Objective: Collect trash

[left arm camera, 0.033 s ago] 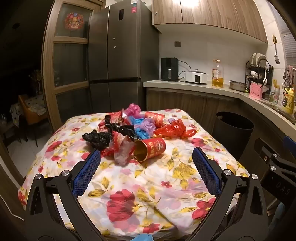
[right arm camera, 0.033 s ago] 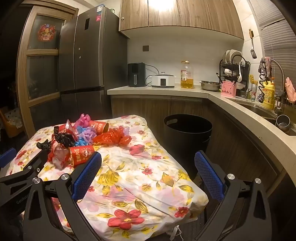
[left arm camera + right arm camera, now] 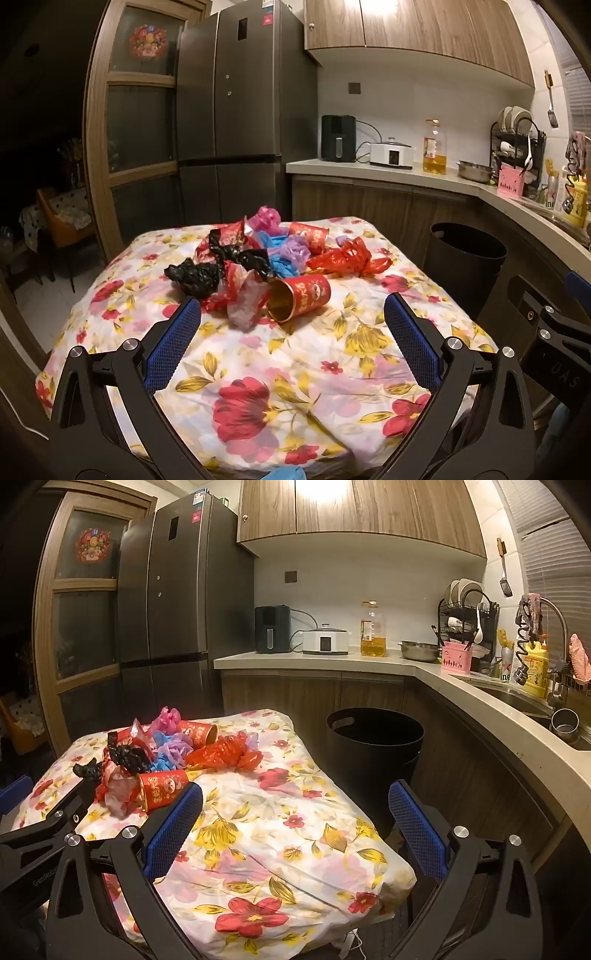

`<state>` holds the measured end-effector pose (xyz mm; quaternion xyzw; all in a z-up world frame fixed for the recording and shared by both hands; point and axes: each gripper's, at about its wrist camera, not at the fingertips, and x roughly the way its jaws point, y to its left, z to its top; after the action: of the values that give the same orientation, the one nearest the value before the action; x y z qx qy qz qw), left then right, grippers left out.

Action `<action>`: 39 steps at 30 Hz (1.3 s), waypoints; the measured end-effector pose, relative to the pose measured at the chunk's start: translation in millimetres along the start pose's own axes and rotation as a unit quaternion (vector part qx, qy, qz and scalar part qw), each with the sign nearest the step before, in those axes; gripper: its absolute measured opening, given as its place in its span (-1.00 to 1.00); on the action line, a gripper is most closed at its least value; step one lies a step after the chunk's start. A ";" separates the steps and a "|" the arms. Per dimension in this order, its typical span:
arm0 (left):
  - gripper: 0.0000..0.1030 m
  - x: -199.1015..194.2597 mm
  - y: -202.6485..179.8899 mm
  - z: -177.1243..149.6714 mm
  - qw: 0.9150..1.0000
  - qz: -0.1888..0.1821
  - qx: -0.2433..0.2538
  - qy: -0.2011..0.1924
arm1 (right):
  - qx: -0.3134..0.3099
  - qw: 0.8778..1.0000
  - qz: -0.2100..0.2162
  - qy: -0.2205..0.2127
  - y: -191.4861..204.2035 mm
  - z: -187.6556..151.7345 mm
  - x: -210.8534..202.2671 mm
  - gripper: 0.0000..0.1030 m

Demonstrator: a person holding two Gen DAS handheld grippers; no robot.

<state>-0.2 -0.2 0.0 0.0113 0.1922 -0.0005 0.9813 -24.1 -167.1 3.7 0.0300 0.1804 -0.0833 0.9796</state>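
A pile of trash lies on the far half of a table with a floral cloth (image 3: 332, 373). In it are a red paper cup (image 3: 301, 298) on its side, a second red cup (image 3: 309, 236), a black bag (image 3: 195, 275), a red bag (image 3: 347, 258), and blue, purple and pink bags. My left gripper (image 3: 292, 325) is open, just short of the near cup, with nothing between its fingers. My right gripper (image 3: 295, 797) is open over the table's right part; the near cup (image 3: 164, 788) lies beside its left finger. A black bin (image 3: 373, 746) stands on the floor right of the table.
A dark refrigerator (image 3: 240, 110) and a wooden glass-panelled door (image 3: 136, 129) stand behind the table. The L-shaped counter (image 3: 369, 661) carries an air fryer, a cooker, an oil bottle, a steel bowl and a dish rack, with a sink (image 3: 517, 698) on the right.
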 end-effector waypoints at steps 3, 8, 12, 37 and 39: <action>0.90 0.3 -0.9 0.3 1.000 0.002 0.000 -0.001 | 0.001 1.000 0.001 -0.006 -0.4 0.5 -0.7 0.89; 0.90 -3.4 1.8 2.9 1.000 -0.001 -0.005 -0.004 | 0.001 1.000 0.000 -0.006 -0.3 1.9 -2.5 0.89; 0.90 -4.7 2.0 1.6 1.000 -0.002 -0.007 -0.004 | 0.001 1.000 0.000 -0.004 -0.6 1.0 -0.8 0.89; 0.90 -4.5 2.3 1.6 1.000 -0.003 -0.010 -0.005 | 0.004 1.000 0.001 -0.007 -0.9 2.4 -4.6 0.89; 0.90 -4.3 2.7 1.6 1.000 -0.004 -0.011 -0.005 | 0.005 1.000 0.001 -0.007 -0.9 2.6 -5.0 0.89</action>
<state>-3.5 2.4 3.2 0.0001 0.1871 -0.0021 0.9823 -27.9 -167.5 7.8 0.0340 0.1728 -0.0837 0.9808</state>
